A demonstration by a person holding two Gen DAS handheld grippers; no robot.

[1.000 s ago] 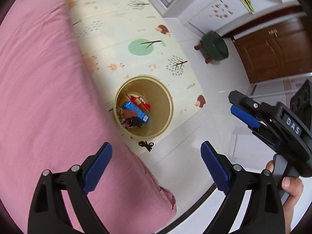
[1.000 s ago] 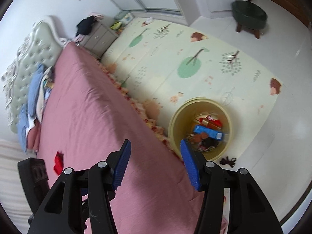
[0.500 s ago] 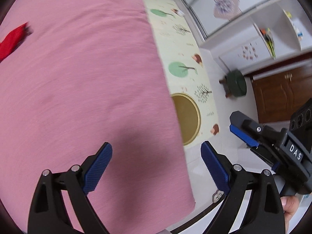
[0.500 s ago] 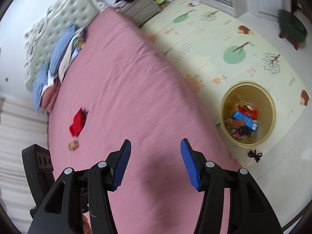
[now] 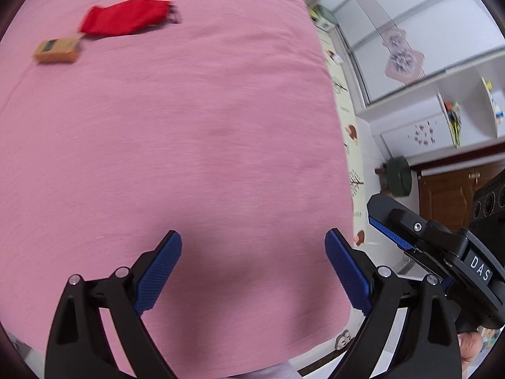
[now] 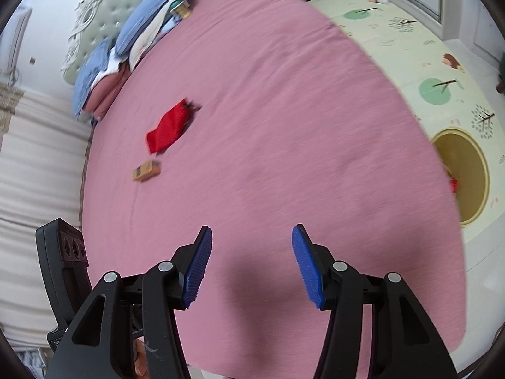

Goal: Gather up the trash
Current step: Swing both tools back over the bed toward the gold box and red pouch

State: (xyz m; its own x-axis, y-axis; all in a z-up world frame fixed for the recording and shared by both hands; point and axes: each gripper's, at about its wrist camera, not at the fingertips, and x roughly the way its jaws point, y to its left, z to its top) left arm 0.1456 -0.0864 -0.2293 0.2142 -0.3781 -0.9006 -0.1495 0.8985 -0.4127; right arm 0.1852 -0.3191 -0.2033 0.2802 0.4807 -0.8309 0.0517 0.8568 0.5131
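A red wrapper (image 5: 126, 16) and a small orange box (image 5: 56, 51) lie on the pink bed (image 5: 189, 126), far ahead and to the left of my left gripper (image 5: 252, 252), which is open and empty. In the right wrist view the red wrapper (image 6: 170, 125) and the orange box (image 6: 146, 170) lie ahead to the left of my right gripper (image 6: 251, 252), also open and empty. The yellow bin (image 6: 464, 173) stands on the floor mat at the right, partly hidden by the bed edge. The right gripper shows in the left wrist view (image 5: 410, 237).
Blue and white pillows (image 6: 139, 31) are piled against the padded headboard (image 6: 94, 9). A patterned play mat (image 6: 426, 47) covers the floor right of the bed. A green stool (image 5: 396, 180) and a brown wooden door (image 5: 448, 195) stand beyond it. Pale curtains (image 6: 38, 158) hang at the left.
Both grippers have swung away from the bin and over the bed. The red wrapper and orange box have come into clear view; the bin has slid to the right edge.
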